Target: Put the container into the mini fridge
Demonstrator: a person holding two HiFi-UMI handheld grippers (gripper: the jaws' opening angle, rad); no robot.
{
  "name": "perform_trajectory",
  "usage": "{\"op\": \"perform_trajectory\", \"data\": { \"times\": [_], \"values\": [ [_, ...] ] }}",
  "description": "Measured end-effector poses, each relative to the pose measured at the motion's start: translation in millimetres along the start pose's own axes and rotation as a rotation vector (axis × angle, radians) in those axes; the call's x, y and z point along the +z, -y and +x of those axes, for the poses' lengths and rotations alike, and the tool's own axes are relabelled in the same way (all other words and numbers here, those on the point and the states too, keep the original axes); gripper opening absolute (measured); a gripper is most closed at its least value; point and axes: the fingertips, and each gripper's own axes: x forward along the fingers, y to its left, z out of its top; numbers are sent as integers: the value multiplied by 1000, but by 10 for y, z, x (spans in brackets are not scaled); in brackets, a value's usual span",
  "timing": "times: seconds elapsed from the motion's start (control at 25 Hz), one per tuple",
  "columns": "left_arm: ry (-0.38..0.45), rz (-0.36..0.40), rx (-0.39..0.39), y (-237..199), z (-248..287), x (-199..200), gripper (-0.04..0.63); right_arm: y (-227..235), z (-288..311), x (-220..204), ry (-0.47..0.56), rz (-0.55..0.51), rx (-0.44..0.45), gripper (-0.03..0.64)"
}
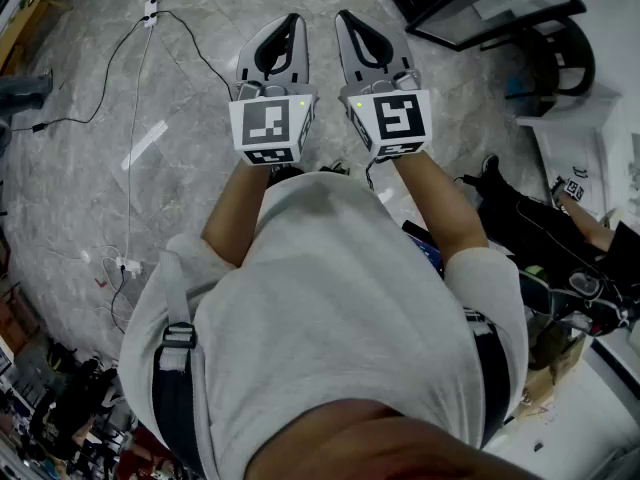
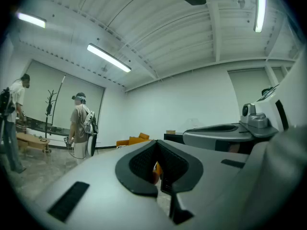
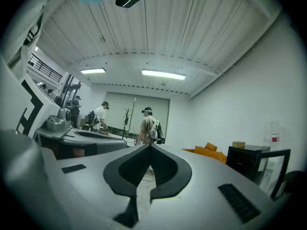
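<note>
Both grippers are held side by side in front of the person's chest, pointing forward above the marble floor. My left gripper (image 1: pixel 297 18) (image 2: pixel 156 143) has its jaws closed together with nothing between them. Jaw tips also meet on my right gripper (image 3: pixel 150 147) (image 1: pixel 343 16), which holds nothing. A black mini fridge (image 1: pixel 480 3) (image 3: pixel 249 163) with a glass door stands ahead to the right. On its top sits a small tan container (image 3: pixel 238 144), with a bottle (image 3: pixel 273 137) beside it. The left gripper view shows the same black cabinet (image 2: pixel 173 137) far off.
White cables and a power strip (image 1: pixel 128 264) trail across the floor (image 1: pixel 90 148) on the left. A black chair (image 1: pixel 560 58) and white table (image 1: pixel 585 133) stand at the right. An orange sofa (image 2: pixel 132 140) is by the far wall. Other people (image 2: pixel 81 126) stand across the room.
</note>
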Motion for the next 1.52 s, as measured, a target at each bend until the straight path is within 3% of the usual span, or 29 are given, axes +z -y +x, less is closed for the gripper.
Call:
{"op": "perform_trajectory", "data": {
  "times": [0.2,0.4,0.76,1.52],
  "values": [
    [-31,10,1,94,31,-79,12,25,-3,-96,-4,20,29,37],
    [-30,15,80,-224,-73,-72,12,-171,229,-70,25,20,88,38],
    [-34,7,125,-536,-434,-47,12,-710,341,66,38,23,165,38],
    [-15,8,84,-959,-468,-8,12,-997,668,178,50,7,140,38]
  ]
}}
